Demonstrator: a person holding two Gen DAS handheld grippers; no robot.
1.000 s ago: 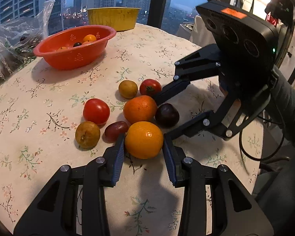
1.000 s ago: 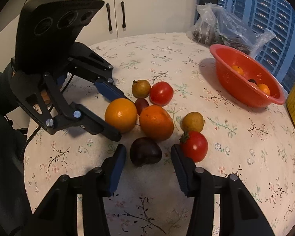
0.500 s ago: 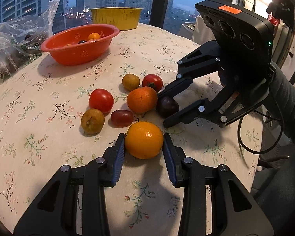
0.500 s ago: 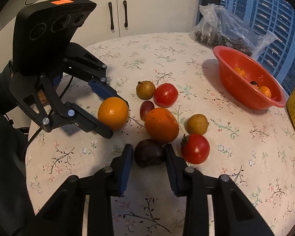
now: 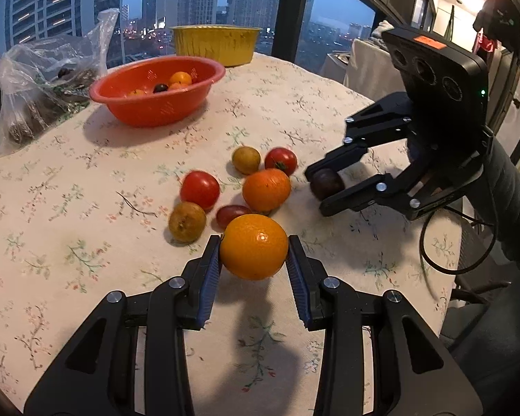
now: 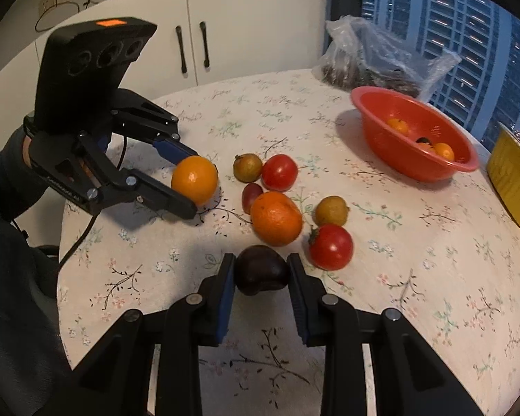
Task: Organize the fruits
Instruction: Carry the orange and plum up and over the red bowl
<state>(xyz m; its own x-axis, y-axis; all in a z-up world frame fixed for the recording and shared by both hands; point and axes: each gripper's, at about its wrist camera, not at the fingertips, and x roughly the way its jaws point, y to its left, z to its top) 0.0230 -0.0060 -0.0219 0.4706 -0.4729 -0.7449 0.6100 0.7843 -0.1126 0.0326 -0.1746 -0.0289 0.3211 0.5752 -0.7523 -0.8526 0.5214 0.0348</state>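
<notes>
My left gripper [image 5: 254, 263] is shut on an orange [image 5: 253, 246] and holds it just above the floral tablecloth; it also shows in the right wrist view [image 6: 195, 180]. My right gripper [image 6: 261, 277] is shut on a dark plum [image 6: 262, 269], seen from the left wrist view [image 5: 326, 183] too. Loose fruit lies between them: a second orange [image 5: 266, 189], two red tomatoes [image 5: 200, 189] [image 5: 280, 161], two yellow-brown fruits [image 5: 187, 221] [image 5: 246, 160] and a small dark red fruit [image 5: 231, 215]. An orange-red bowl [image 5: 145, 111] with several small fruits stands far left.
A yellow tub [image 5: 215, 44] stands behind the bowl by the window. A clear plastic bag [image 5: 41, 79] of dark items lies at the far left edge. The round table's edge [image 5: 443, 277] drops off at the right. White cabinets [image 6: 225, 34] stand beyond the table.
My right gripper closed on the dark plum and drew it away from the pile. My left gripper, shut on the orange, lifted and pulled back from the other fruit.
</notes>
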